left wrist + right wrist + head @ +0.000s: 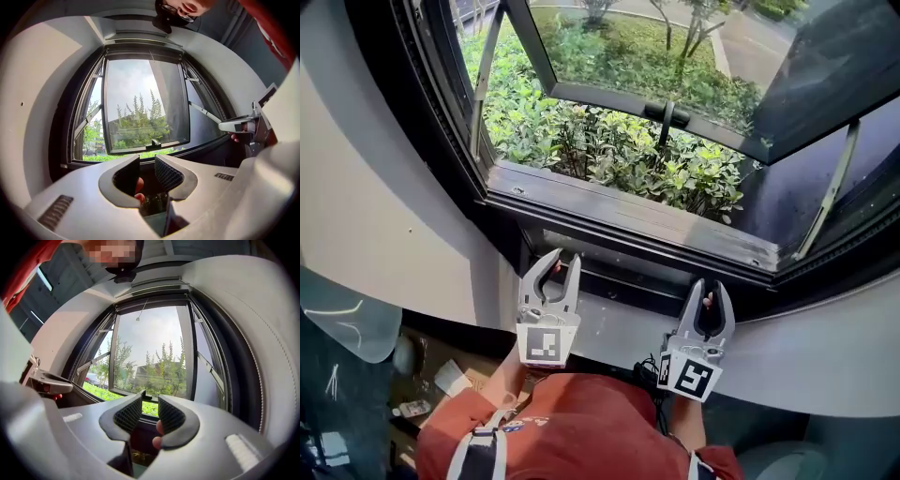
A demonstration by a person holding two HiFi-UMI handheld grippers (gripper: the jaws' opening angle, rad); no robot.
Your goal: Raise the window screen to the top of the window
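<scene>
Left gripper (562, 261) hovering near inner edge of window sill (628, 217); jaws standing wide apart, gripping nothing. Right gripper (711, 287) hovering beside it at same sill; jaws showing narrower gap, also pinching nothing. Glass sash (656, 101) standing tilted outward over shrubs (609, 155). Window screen (143, 43): only pale bar showing across top of frame, opening below looking uncovered. Thin cord (139, 312) hanging from top of frame.

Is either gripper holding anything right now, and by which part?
Nothing is held. The left gripper and the right gripper both have their jaws apart with no object between them.
</scene>
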